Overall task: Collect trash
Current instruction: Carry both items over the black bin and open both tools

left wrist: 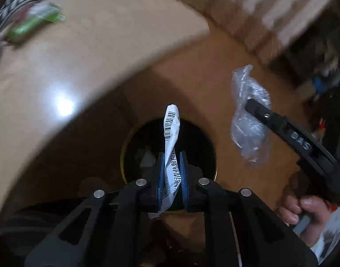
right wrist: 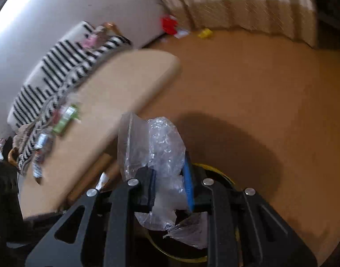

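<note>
Above the dark bin (left wrist: 170,153), the left gripper (left wrist: 171,178) is pinching a white wrapper (left wrist: 171,129); the right gripper (right wrist: 170,182) is clamping crumpled plastic (right wrist: 161,142), seemingly off-centre, risking floor (right wrist: 259,89) spillage.

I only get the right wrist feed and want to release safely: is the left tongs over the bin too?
Observer: Yes, the left tongs hang right above the black bin opening.
Operator: Carrying anything?
Observer: A white barcoded wrapper, pinched between the blue pads.
Operator: And my plastic bag, is it over the opening?
Observer: From the left wrist view, the clear plastic bag in the right tongs appears off to the bin's side, above the floor.
</note>
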Action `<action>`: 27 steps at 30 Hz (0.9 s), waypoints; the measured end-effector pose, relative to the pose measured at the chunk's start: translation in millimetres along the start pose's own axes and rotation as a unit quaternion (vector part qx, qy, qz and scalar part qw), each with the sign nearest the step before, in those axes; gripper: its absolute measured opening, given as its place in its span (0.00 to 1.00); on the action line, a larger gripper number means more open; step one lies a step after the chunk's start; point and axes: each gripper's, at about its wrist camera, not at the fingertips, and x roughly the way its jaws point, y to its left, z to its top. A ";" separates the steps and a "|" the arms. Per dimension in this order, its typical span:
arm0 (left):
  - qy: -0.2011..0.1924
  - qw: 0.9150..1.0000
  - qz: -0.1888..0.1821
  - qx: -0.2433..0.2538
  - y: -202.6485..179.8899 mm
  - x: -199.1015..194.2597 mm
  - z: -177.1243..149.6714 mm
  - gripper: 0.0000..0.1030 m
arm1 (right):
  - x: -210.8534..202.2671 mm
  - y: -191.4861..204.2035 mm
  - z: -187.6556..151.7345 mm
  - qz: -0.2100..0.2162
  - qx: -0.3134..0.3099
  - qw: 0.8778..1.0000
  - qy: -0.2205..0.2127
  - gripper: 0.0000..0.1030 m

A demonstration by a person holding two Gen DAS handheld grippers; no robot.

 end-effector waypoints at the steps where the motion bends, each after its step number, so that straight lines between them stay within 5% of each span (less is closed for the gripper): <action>1: 0.016 1.000 0.004 0.010 -9.0 13.3 -3.0 0.12 | 2.5 -8.4 -4.6 -0.001 0.008 1.000 0.007 0.21; 5: 0.049 0.999 0.010 0.019 -22.2 37.3 -5.3 0.13 | 14.1 -35.7 -13.3 0.002 0.047 0.998 0.029 0.21; 6: 0.055 0.998 0.011 0.018 -23.2 40.6 -4.0 0.22 | 16.5 -38.2 -14.1 0.013 0.056 0.998 0.032 0.25; 7: 0.060 0.998 0.009 0.017 -24.6 42.0 -4.1 0.32 | 17.2 -38.4 -13.5 0.019 0.060 0.997 0.036 0.48; 8: 0.064 0.998 0.003 0.014 -23.4 43.2 -3.0 0.61 | 18.3 -38.4 -12.4 0.026 0.064 0.997 0.035 0.79; 9: 0.056 0.998 -0.004 0.008 -19.1 41.3 -1.1 0.73 | 20.4 -37.8 -10.5 0.032 0.064 0.997 0.034 0.86; 16: 0.009 1.000 0.008 -0.026 1.2 4.3 0.5 0.75 | 32.8 -33.2 -10.8 0.011 0.072 0.996 0.049 0.87; 20: -0.048 0.995 0.033 -0.077 44.1 -42.1 4.5 0.75 | 33.9 -18.2 -9.4 -0.009 0.056 0.998 0.037 0.87; 23: -0.100 0.983 0.064 -0.137 91.2 -83.7 -1.1 0.75 | 30.2 6.7 1.3 -0.009 0.028 0.999 0.016 0.87; 27: -0.161 0.948 0.140 -0.236 175.7 -136.5 -18.2 0.80 | 27.3 74.8 24.5 0.024 -0.024 0.999 -0.026 0.92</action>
